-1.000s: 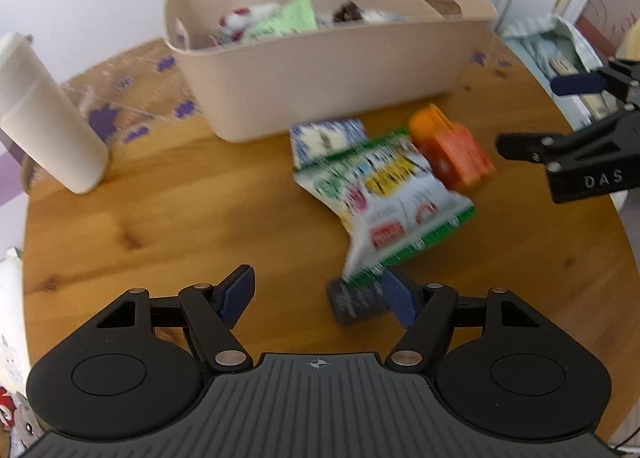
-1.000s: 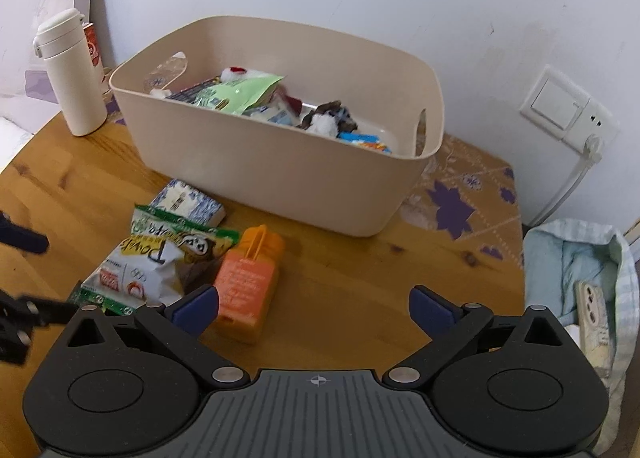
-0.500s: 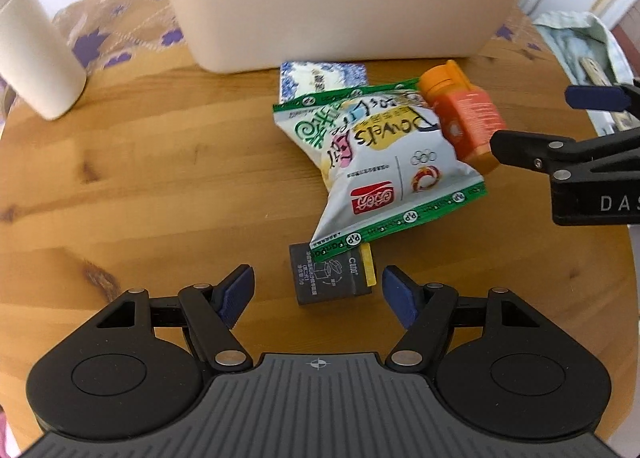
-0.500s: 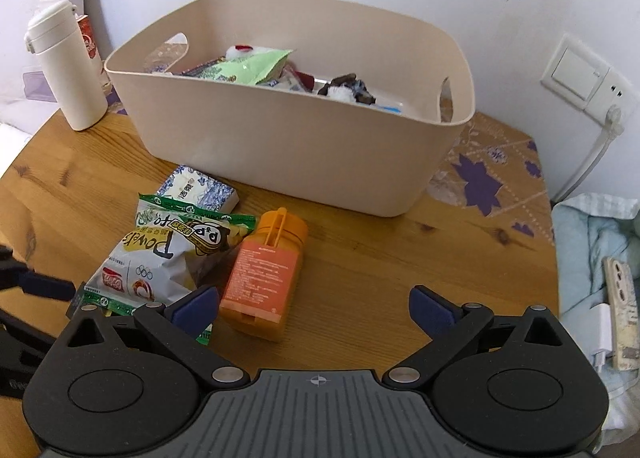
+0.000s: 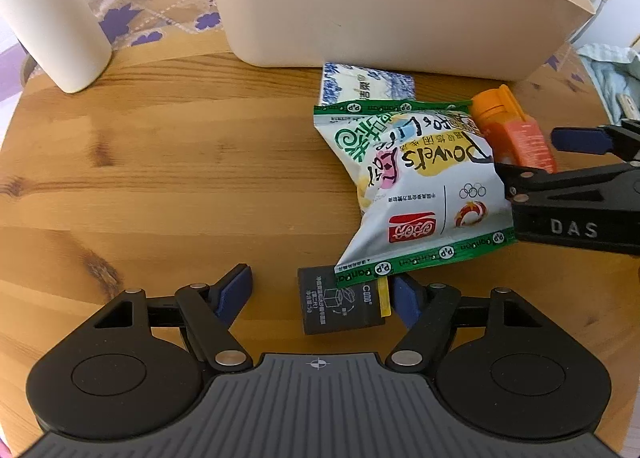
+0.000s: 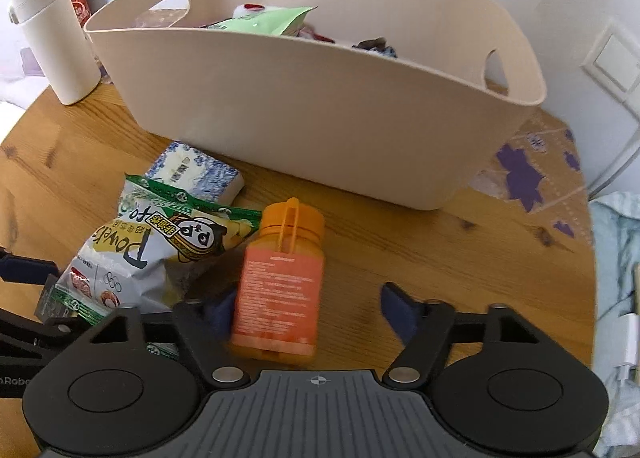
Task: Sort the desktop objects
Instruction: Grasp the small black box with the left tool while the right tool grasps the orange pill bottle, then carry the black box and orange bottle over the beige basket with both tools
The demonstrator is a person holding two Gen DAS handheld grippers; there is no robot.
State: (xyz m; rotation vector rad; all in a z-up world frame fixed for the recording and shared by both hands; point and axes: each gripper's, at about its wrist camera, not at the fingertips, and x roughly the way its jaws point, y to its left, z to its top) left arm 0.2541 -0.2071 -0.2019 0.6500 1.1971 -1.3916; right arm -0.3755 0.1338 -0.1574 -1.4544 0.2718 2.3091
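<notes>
Both grippers are descending closer: the spread-jawed left gripper (image 5: 322, 294) straddling the small black packet (image 5: 340, 308), the open right gripper (image 6: 308, 312) straddling the rigid orange bottle (image 6: 282, 278), graspable mid-body.

- The worktop (image 5: 168, 177) lies bare and wide left of the snack bag (image 5: 420, 185), up to the white tumbler (image 5: 52, 17) at the far left edge.
- The beige basket (image 6: 320, 113) walls off the far side; a tissue pack (image 5: 366, 83) lies just beside its base.
- The snack bag overlaps the dark sachet (image 5: 340, 306), covering its far edge.
- The left claw (image 5: 320, 294) stands spread around the sachet, bare wood on its left.
- The orange bottle (image 6: 280, 282) lies between the spread fingers of the right claw (image 6: 308, 310), snack bag touching its left, bare wood to its right.
</notes>
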